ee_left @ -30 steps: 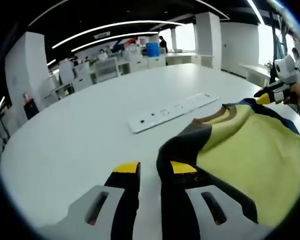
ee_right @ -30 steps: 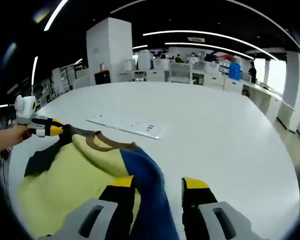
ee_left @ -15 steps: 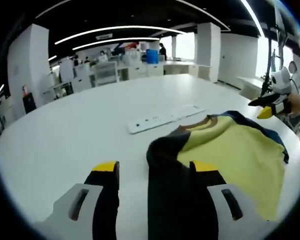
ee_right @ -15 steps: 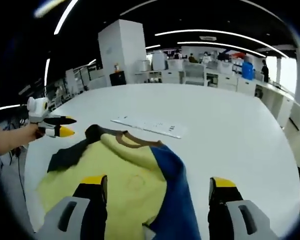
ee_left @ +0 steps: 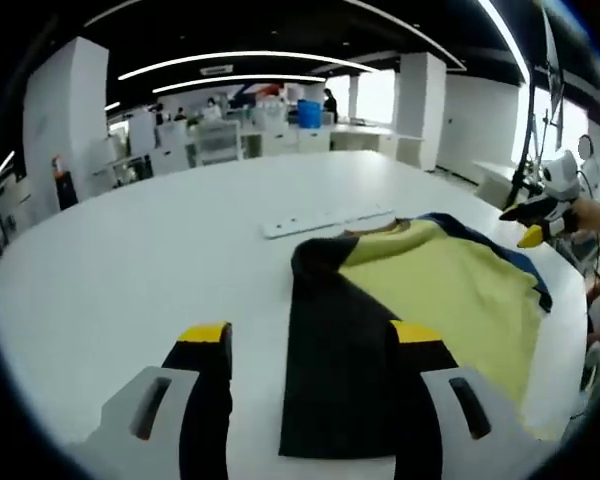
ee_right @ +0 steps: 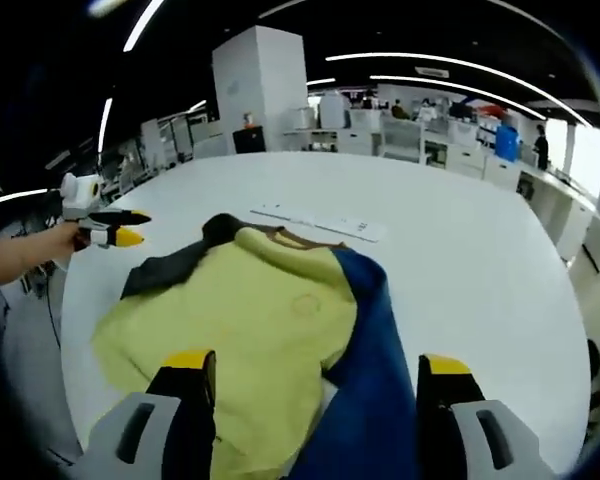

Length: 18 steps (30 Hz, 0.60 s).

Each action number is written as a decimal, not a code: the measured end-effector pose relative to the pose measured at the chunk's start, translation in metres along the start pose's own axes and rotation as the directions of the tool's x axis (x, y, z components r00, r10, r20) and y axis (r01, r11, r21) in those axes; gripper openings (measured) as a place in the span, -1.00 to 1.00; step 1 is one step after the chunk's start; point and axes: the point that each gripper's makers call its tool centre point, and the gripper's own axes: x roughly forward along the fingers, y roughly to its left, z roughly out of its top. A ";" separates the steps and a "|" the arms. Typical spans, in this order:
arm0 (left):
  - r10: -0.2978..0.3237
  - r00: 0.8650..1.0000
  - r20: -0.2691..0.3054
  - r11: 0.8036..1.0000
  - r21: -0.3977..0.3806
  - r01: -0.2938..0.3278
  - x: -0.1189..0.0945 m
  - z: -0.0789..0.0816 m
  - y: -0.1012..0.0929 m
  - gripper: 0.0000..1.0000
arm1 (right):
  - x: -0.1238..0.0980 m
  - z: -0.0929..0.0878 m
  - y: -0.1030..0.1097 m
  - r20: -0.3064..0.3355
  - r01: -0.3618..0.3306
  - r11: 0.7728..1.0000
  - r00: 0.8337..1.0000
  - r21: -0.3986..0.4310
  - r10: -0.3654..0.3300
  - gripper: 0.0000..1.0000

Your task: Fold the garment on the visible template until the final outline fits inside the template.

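The garment lies spread on the white table (ee_left: pixel 130 260). It has a yellow body (ee_left: pixel 435 285) (ee_right: pixel 250 315), a black sleeve (ee_left: pixel 330 370) (ee_right: pixel 165 270), a blue sleeve (ee_right: pixel 365 400) and a brown collar. My left gripper (ee_left: pixel 312 335) is open, its jaws standing wide on either side of the black sleeve without gripping it. My right gripper (ee_right: pixel 317 362) is open too, with the yellow body and blue sleeve lying between its jaws. The right gripper (ee_left: pixel 533 218) hovers off the garment's far side in the left gripper view. The left gripper (ee_right: pixel 112 228) hovers beside the black sleeve in the right gripper view.
A long white strip (ee_left: pixel 325 218) (ee_right: pixel 320 222) with small marks lies flat on the table just beyond the collar. A person's hand (ee_right: pixel 25 255) holds the left gripper. Desks, white pillars and a blue bin (ee_left: pixel 307 105) stand far behind the table.
Both grippers have opened, let the sleeves go and drawn back from the garment. The garment, lifted and bunched a second ago, now lies flatter on the table.
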 end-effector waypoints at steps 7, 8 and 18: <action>0.026 1.000 0.000 0.999 -0.043 -0.026 -0.025 -0.020 0.001 0.17 | -0.013 -0.025 0.007 -0.019 -0.002 1.000 1.000 0.010 0.002 0.59; 0.028 1.000 0.000 0.998 -0.048 -0.028 -0.028 -0.022 0.000 0.16 | -0.015 -0.028 0.007 -0.022 0.001 1.000 1.000 0.011 0.000 0.57; 0.073 0.997 -0.035 0.991 -0.108 -0.077 -0.041 -0.053 -0.003 0.09 | -0.031 -0.062 0.013 -0.050 0.031 0.999 0.998 0.021 -0.030 0.38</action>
